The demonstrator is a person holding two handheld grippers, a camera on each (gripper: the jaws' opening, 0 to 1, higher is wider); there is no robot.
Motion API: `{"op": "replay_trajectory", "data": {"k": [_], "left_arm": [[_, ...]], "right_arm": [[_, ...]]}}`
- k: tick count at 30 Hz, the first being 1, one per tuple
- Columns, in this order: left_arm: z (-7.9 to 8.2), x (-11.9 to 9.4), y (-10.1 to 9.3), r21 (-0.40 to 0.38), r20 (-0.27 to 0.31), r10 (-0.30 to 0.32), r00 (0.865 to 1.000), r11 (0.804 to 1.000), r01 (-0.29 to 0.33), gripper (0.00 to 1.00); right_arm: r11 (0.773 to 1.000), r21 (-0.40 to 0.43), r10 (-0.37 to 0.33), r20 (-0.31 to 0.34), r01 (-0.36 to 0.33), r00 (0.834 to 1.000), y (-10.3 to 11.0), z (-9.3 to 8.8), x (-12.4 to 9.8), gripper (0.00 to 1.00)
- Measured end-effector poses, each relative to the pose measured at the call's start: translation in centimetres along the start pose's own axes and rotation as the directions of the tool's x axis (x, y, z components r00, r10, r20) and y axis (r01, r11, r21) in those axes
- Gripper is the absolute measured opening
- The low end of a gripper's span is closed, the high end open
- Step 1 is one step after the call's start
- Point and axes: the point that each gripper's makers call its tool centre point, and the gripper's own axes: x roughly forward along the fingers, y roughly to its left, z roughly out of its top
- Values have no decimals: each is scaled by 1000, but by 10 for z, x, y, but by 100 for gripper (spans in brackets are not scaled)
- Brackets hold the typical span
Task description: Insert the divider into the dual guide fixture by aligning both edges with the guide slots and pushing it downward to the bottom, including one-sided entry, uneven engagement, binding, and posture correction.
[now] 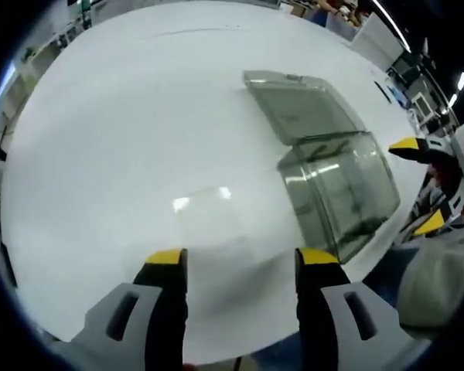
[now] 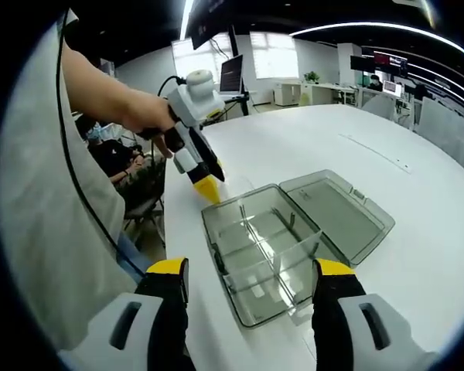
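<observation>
A clear grey plastic box (image 1: 340, 189), the guide fixture, stands on the white table with its lid (image 1: 298, 104) folded open behind it. In the right gripper view the box (image 2: 255, 251) shows thin partitions inside, and the lid (image 2: 336, 212) lies flat to its right. A faint transparent sheet (image 1: 209, 220), apparently the divider, lies flat on the table just ahead of my left gripper (image 1: 243, 259), which is open and holds nothing. My right gripper (image 2: 251, 270) is open above the box's near end. A hand holds the left gripper (image 2: 197, 166) left of the box.
The white table (image 1: 124, 139) stretches wide to the left and far side. The right gripper (image 1: 421, 185) enters from the right past the box, jaws apart. A person's sleeve (image 2: 46, 232) and arm hang at the left. Desks and monitors (image 2: 232, 73) stand beyond.
</observation>
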Motion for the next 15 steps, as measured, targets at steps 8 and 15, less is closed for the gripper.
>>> {"op": "replay_trajectory", "data": {"k": [8,15], "left_arm": [[-7,5,0,-21,-42,13,999,1000,-14,51],[-4,10,1,-26,-82,61,995,998,-64,49]], "right_arm": [[1000,6,7,2,-7,1000,0,-1,0,62],[1000,6,5,6,-5,1000,-1,-1,-3,62]]}}
